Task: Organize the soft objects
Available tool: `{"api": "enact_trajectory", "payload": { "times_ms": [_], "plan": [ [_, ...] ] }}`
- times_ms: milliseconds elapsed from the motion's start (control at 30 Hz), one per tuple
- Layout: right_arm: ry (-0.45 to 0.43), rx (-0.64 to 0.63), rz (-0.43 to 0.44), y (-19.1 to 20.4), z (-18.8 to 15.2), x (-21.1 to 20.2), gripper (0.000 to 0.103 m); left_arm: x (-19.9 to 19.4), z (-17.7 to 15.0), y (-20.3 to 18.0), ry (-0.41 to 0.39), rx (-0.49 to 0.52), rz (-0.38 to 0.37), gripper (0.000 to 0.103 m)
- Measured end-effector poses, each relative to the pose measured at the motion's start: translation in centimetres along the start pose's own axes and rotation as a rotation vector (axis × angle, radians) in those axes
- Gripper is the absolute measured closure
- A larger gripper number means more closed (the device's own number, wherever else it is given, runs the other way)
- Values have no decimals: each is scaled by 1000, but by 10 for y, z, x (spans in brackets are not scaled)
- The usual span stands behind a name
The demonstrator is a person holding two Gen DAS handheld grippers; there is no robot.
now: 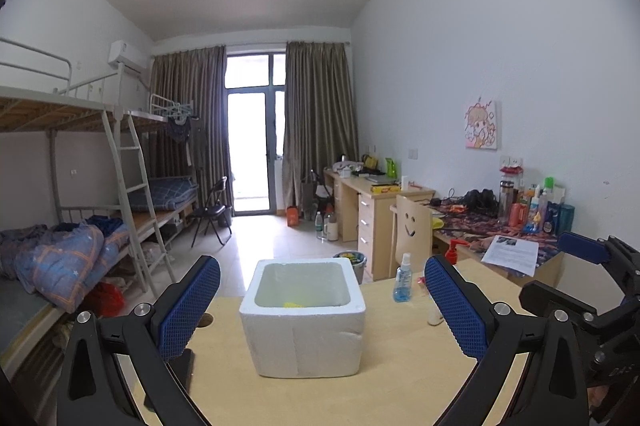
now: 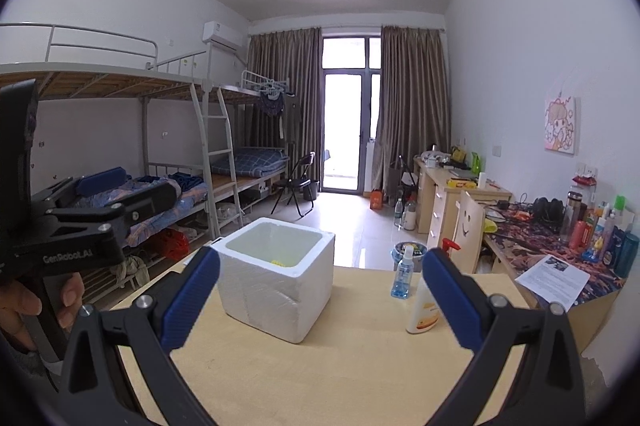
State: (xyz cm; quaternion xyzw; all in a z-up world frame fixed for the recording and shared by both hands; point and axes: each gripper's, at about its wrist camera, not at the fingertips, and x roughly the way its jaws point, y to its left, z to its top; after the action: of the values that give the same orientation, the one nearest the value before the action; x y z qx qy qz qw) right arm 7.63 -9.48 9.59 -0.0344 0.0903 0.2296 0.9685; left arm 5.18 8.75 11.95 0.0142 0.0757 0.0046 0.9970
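A white foam box (image 1: 303, 322) stands on the light wooden table (image 1: 400, 378), straight ahead of my left gripper (image 1: 322, 300). A yellow soft object (image 1: 292, 304) lies inside at its bottom, mostly hidden by the rim. My left gripper is open and empty, its blue pads on either side of the box. In the right wrist view the box (image 2: 276, 282) sits ahead and left of centre with the yellow object (image 2: 280, 262) inside. My right gripper (image 2: 320, 292) is open and empty. The left gripper's body (image 2: 80, 226) shows at the left, held by a hand.
A blue spray bottle (image 1: 403, 278) and a white-and-orange bottle (image 2: 424, 306) stand on the table right of the box. A red pump bottle (image 2: 450, 248) is behind them. A cluttered desk (image 2: 560, 258) with a paper sheet lies right; bunk beds (image 1: 80, 226) left.
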Motion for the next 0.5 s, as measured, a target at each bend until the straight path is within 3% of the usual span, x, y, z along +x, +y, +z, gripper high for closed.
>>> {"api": "enact_trajectory", "payload": {
  "times_ms": [500],
  "plan": [
    [-30, -16, 8, 22, -20, -41, 1, -52, -15, -5, -35, 9, 21, 1]
  ]
}}
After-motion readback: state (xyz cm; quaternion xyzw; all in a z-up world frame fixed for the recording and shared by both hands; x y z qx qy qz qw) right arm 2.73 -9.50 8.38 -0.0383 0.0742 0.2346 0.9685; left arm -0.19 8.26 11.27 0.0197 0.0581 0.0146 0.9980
